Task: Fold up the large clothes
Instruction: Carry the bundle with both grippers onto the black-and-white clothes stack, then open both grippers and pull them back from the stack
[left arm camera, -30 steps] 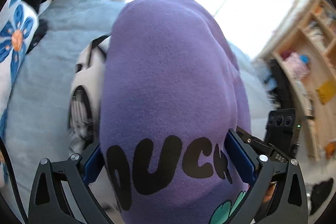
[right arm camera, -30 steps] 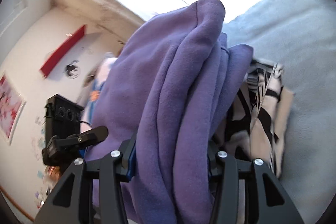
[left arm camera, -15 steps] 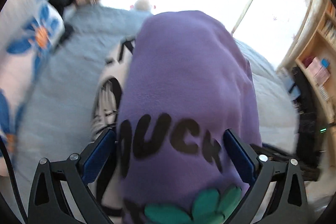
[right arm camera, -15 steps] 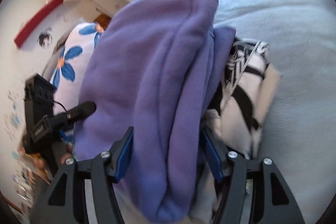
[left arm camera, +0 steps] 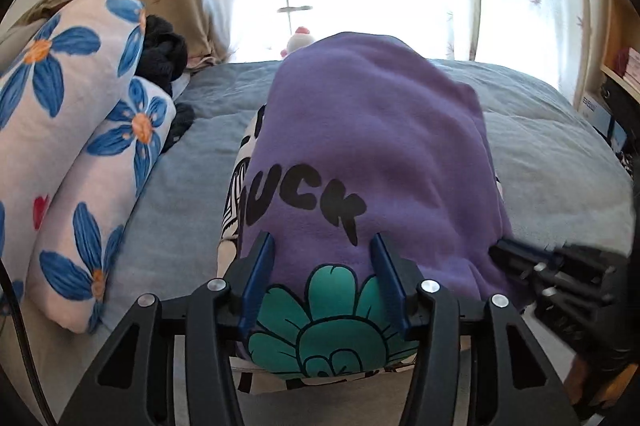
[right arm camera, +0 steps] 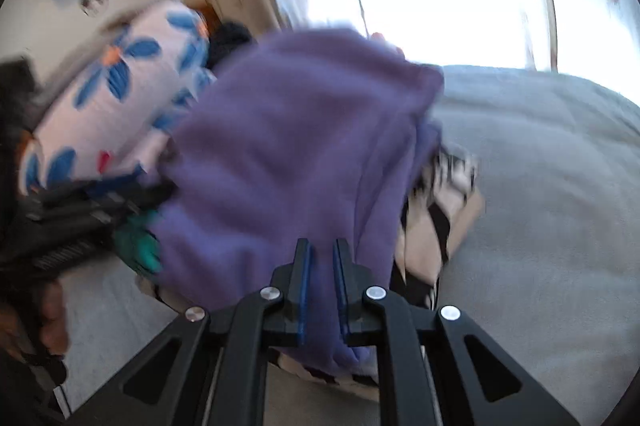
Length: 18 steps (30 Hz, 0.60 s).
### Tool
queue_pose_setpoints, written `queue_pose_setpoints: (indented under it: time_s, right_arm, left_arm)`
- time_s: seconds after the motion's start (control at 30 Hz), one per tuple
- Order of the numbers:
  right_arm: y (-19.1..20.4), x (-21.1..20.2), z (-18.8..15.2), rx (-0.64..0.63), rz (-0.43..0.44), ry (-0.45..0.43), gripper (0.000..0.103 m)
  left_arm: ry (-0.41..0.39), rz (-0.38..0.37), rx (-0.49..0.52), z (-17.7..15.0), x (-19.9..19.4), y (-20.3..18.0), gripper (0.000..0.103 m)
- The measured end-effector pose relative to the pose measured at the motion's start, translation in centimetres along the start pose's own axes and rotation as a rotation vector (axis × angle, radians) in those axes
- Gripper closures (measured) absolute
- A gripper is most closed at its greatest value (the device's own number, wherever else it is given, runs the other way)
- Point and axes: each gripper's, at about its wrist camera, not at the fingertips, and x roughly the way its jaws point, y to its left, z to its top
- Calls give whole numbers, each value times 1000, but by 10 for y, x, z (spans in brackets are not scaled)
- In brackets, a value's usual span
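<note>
Resting folded on the bed (left arm camera: 552,154), the purple sweatshirt (left arm camera: 372,146) lies on top of a black-and-white garment (right arm camera: 436,222), so this fold looks nearly done. The left gripper (left arm camera: 322,266) has its fingers closing around the printed front hem, the fabric between them but not visibly pinched. The right gripper (right arm camera: 321,266) has come almost closed, narrow fingers pinching a purple edge. Judging by this, what remains is letting go, smoothing the bundle, and whatever clothes are left; none show beyond the dark heap (left arm camera: 164,54) by the floral pillows (left arm camera: 76,130).
</note>
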Motion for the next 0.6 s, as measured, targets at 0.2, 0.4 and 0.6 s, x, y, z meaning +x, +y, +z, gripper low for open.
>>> queue_pose_setpoints:
  time_s: [0.2,0.4,0.6]
  right_arm:
    - [-7,-23,1,87,23,27,91]
    - [12,-91,-11,44,0,32,91]
    - [8,-177,-32,92,47,69,90]
  left_arm:
    - [28,-23,-134,-4,-6,14,36]
    - [62,-66,-191,-17,-46,9,34]
    - [37,-132,-156,-33,-129,-27,20]
